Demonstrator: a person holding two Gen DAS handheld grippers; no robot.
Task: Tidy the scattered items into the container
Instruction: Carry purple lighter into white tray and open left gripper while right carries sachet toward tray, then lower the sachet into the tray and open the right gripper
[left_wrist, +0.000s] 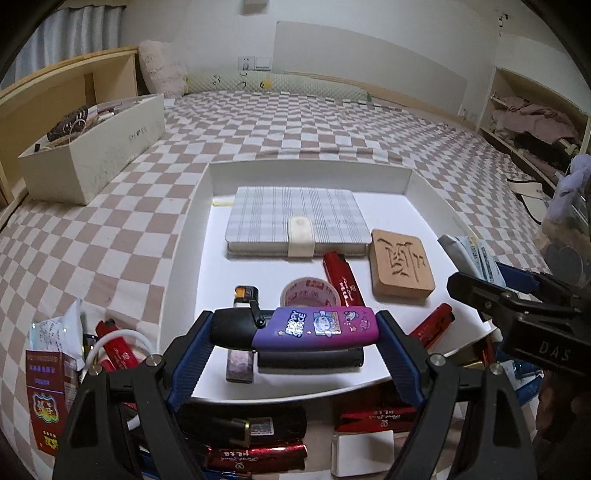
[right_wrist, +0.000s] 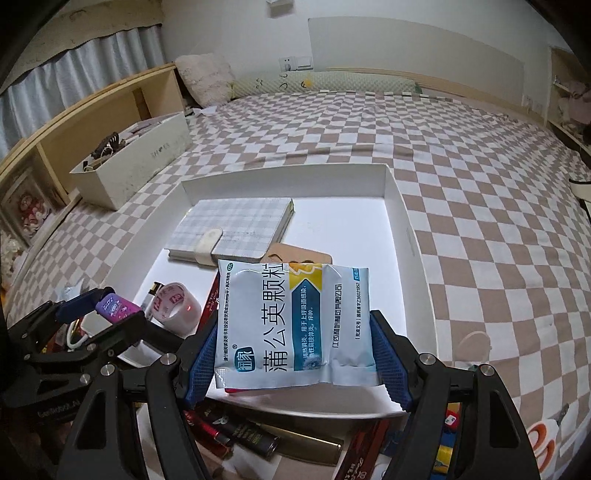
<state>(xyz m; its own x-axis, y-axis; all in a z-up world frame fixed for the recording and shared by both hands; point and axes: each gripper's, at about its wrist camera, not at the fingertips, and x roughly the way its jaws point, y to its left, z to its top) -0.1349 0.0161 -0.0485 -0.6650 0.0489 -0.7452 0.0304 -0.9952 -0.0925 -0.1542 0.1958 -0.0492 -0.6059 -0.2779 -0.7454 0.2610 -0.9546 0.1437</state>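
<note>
Purple lighter (left_wrist: 314, 328) clamped crosswise in left gripper (left_wrist: 295, 341), above near edge of white tray (left_wrist: 310, 168). Medicine sachet (right_wrist: 295, 321) gripped flat in right gripper (right_wrist: 295, 354), over same tray. Inside tray: plaid notebook (left_wrist: 295, 218), tape roll (left_wrist: 308, 291), wooden block (left_wrist: 400, 264).

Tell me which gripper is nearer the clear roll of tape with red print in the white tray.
Left. The left gripper, shut on the purple lighter, sits just in front of the tape roll. The right gripper, holding the medicine sachet, is off to its right.
</note>
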